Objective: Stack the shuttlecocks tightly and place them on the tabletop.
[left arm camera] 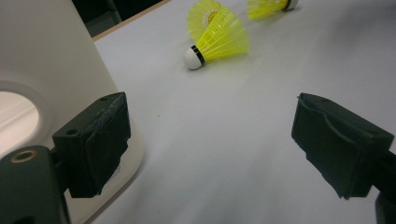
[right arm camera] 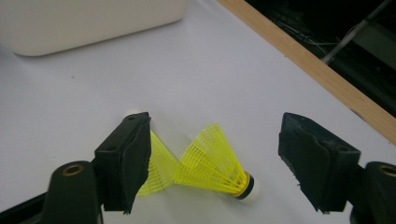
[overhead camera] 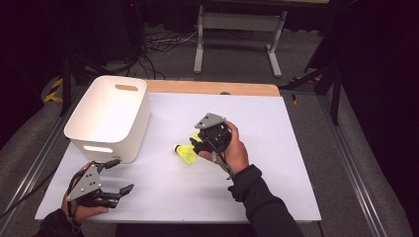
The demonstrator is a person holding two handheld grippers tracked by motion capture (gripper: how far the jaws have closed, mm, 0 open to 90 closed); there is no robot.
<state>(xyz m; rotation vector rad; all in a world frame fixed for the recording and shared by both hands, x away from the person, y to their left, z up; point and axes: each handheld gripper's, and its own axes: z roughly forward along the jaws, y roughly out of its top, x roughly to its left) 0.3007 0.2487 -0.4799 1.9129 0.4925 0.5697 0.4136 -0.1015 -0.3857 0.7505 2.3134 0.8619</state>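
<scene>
Right claw spread over two yellow shuttlecocks, nearer one's cork toward 5 o'clock; left claw spread, well apart at 8 o'clock

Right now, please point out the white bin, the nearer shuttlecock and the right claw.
white bin point(overhead camera: 111, 123), high view, front wall.
nearer shuttlecock point(left arm camera: 219, 39), left gripper view, yellow skirt.
right claw point(right arm camera: 212, 161), right gripper view, midway between fingertips.
</scene>
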